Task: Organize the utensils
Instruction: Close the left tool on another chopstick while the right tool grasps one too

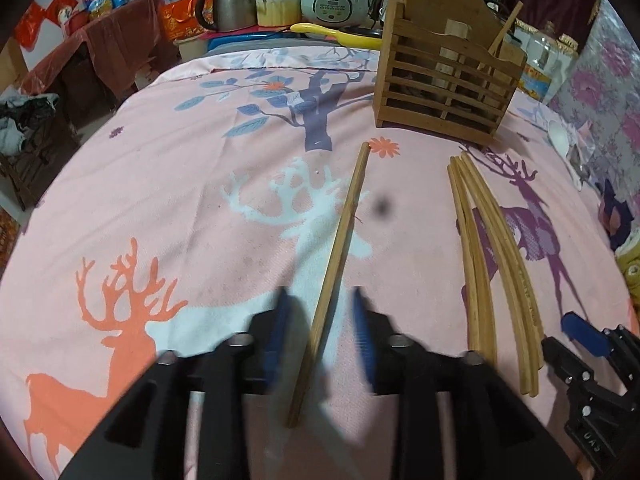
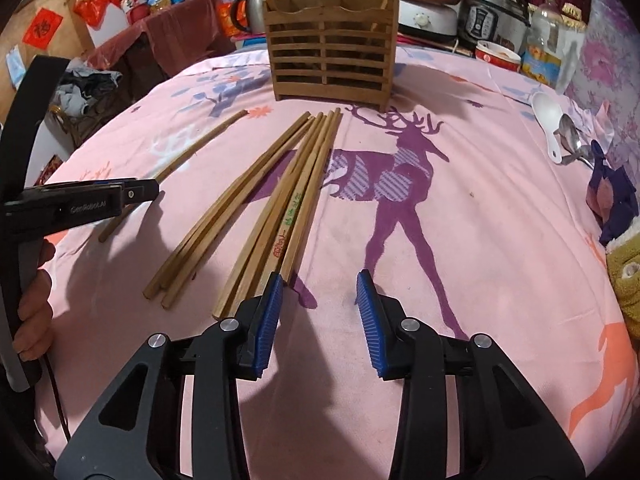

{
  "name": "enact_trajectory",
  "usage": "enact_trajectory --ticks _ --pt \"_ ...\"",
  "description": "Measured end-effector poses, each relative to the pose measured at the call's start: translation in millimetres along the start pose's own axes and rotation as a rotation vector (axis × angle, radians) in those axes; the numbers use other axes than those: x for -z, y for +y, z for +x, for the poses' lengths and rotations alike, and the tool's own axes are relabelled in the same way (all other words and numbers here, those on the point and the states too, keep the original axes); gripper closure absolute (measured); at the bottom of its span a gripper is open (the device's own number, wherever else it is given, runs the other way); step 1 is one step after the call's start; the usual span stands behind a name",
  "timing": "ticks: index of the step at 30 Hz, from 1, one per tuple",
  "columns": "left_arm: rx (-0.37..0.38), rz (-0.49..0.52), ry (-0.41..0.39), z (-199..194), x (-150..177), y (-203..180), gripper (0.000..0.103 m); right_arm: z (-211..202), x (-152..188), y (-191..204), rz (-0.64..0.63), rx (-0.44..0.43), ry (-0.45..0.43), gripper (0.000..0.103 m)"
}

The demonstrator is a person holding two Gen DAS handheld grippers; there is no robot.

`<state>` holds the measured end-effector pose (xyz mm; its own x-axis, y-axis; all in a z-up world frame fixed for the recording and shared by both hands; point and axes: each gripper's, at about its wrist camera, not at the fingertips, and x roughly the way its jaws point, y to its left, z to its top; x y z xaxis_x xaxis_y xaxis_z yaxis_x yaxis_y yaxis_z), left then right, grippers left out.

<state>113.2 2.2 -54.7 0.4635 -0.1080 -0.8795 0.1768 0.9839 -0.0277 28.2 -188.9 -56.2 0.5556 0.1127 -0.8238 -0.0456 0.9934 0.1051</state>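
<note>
Left gripper (image 1: 320,320) part open, straddling a lone wooden chopstick (image 1: 340,248), pads clear. Right gripper (image 2: 320,308) part open, empty, its left pad at the wooden chopstick bundle's (image 2: 280,208) edge; bare pink deer-print cloth (image 2: 500,240) to its right.

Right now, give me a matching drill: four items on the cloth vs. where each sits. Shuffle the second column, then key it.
Things:
1. single chopstick
2. chopstick bundle
3. wooden holder
4. white spoon

Places:
A. far edge of the cloth, upright
B. between the left hand-held gripper's blue pads, not pinched
C. right side, beside a metal spoon
D. fanned out just left of the right hand-held gripper

Pairs: 1-B, 2-D, 3-A, 4-C
</note>
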Motion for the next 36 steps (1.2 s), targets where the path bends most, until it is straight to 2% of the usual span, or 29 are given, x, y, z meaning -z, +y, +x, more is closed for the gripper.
enact_trajectory --ticks 1,7,11,14,19,28,31,33,36 --pt "-0.012 0.005 0.000 1 0 -1 0.055 1 0 0 -0.002 0.001 0.006 0.064" --pt "-0.018 0.013 0.005 1 1 -1 0.049 1 0 14 -0.066 0.019 0.004 0.065" --pt "-0.020 0.008 0.005 1 2 1 0.046 2 -4 -12 0.052 0.048 0.001 0.076" --pt "-0.017 0.004 0.008 0 2 3 0.043 0 -4 -28 0.122 0.035 -0.006 0.074" --pt "-0.011 -0.003 0.010 -1 2 4 0.043 -2 -4 -15 0.061 0.021 -0.025 0.074" --pt "0.075 -0.050 0.012 -13 15 23 0.043 4 -6 -21 0.086 -0.004 -0.003 0.075" --pt "0.092 -0.044 0.008 -19 23 26 0.044 5 -7 -21 0.091 -0.006 -0.004 0.076" --pt "0.072 -0.014 0.001 -23 31 24 0.049 5 -7 -21 0.091 -0.005 -0.003 0.076" --pt "0.042 0.049 -0.010 -28 39 16 0.064 5 -7 -21 0.091 -0.006 -0.003 0.076"
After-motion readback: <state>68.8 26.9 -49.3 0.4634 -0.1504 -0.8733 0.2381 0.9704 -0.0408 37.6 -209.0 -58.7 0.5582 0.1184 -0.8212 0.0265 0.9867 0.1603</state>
